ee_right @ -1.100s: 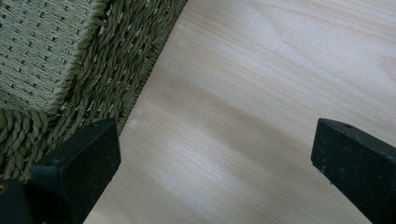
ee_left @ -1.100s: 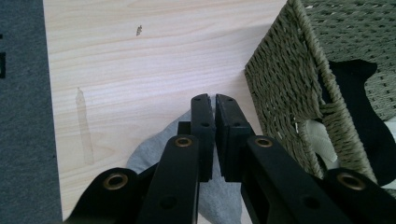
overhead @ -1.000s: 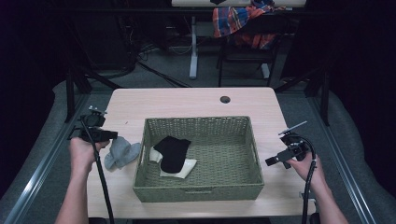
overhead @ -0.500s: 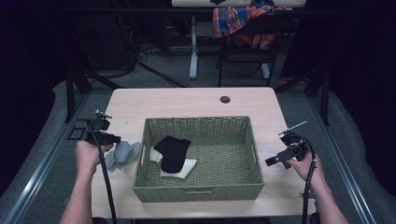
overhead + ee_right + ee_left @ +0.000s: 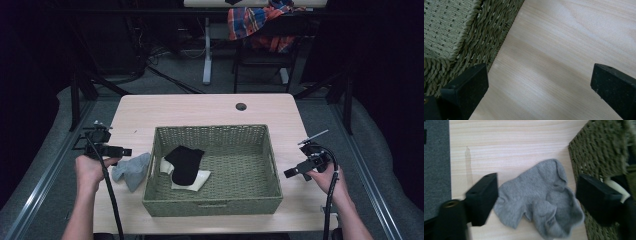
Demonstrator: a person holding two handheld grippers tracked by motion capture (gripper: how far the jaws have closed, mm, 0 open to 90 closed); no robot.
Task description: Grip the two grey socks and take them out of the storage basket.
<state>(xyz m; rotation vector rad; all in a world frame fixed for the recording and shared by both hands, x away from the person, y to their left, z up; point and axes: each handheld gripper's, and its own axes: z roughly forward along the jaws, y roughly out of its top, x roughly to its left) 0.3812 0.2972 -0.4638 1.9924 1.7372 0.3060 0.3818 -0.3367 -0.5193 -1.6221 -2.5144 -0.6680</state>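
Grey sock (image 5: 541, 197) was my target; it lay crumpled on the table (image 5: 200, 107), just left of the basket (image 5: 212, 205) and touching its left wall.

Biggest first: I saw the light wood table carrying everything, with a small dark round thing (image 5: 241, 106) set in its far edge. Woven green basket sat mid-table. Inside it, toward the left, a black sock (image 5: 184, 162) lay across a white sock (image 5: 192, 180).

Grey sock came next in size, bunched up, outside the basket on the left side of the table.

Left gripper (image 5: 536, 192) was over that grey sock. From the left gripper view I read the jaws as spread wide, one on each side of the sock, pads not pressing it. They had just been opening, with the sock lying between them. Released, nothing held. In the high view the same left gripper (image 5: 125, 151) sat at the sock's left edge, pointing right.

Right gripper (image 5: 539, 85) was over bare table, right of the basket. Its jaws stood wide apart with wood grain between them, basket wall just beside one jaw. Released, nothing in it. High view put that right gripper (image 5: 289, 174) near the basket's right wall, pointing left.
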